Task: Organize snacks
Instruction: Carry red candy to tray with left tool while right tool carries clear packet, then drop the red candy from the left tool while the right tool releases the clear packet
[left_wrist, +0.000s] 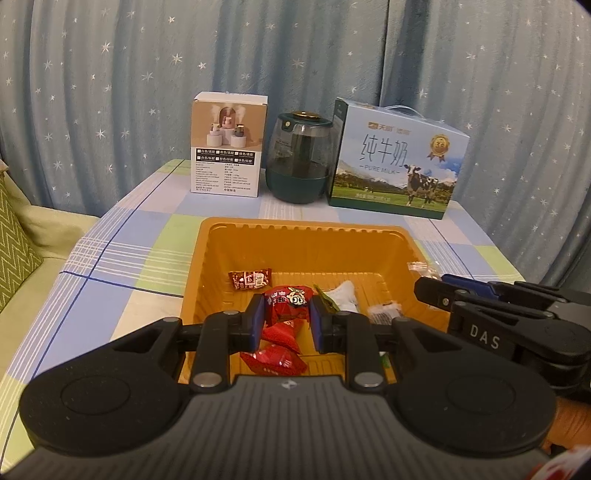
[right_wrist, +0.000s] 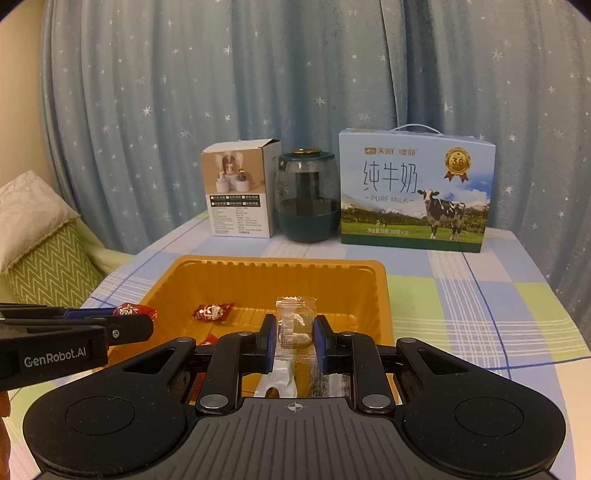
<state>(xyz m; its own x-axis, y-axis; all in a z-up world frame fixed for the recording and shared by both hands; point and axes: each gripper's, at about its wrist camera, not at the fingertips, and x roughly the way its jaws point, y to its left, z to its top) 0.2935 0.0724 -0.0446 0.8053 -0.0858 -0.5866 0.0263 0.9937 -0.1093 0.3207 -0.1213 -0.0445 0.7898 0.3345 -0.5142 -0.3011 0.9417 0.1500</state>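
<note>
Backdrop: blue curtain (left_wrist: 110, 92) with small white stars hangs behind the table; a green zigzag cushion (right_wrist: 48, 266) sits off the left edge.
Surface: checked tablecloth (left_wrist: 122, 251) in blue, green and white covers the tabletop.
Back edge: a white humidifier box (left_wrist: 227, 144), a dark green glass-bodied humidifier (left_wrist: 301, 158) and a pure-milk carton (left_wrist: 399, 158) with a cow picture stand in a row, left to right, just beside one another.
Tray: orange plastic tray (left_wrist: 306, 243) lies in the middle of the tabletop, nearer the front edge than the row of boxes.
Tray contents: a brown-red wrapped candy (left_wrist: 249, 279) lies toward the tray's far left; two more red packets (left_wrist: 275, 356) and a white wrapper (left_wrist: 345, 295) lie on the tray floor nearer the front.
Left gripper (left_wrist: 287, 320): jaws narrow, blue pads pressed on a red candy packet with a cartoon face (left_wrist: 291, 302), held above the tray's front half.
Right gripper (right_wrist: 294, 338): jaws narrow, pads clamped on a clear-wrapped snack (right_wrist: 293, 321) with a pale brown piece inside, held over the tray near its front right part.
Relation: both grippers sit side by side over the tray, close but apart.
</note>
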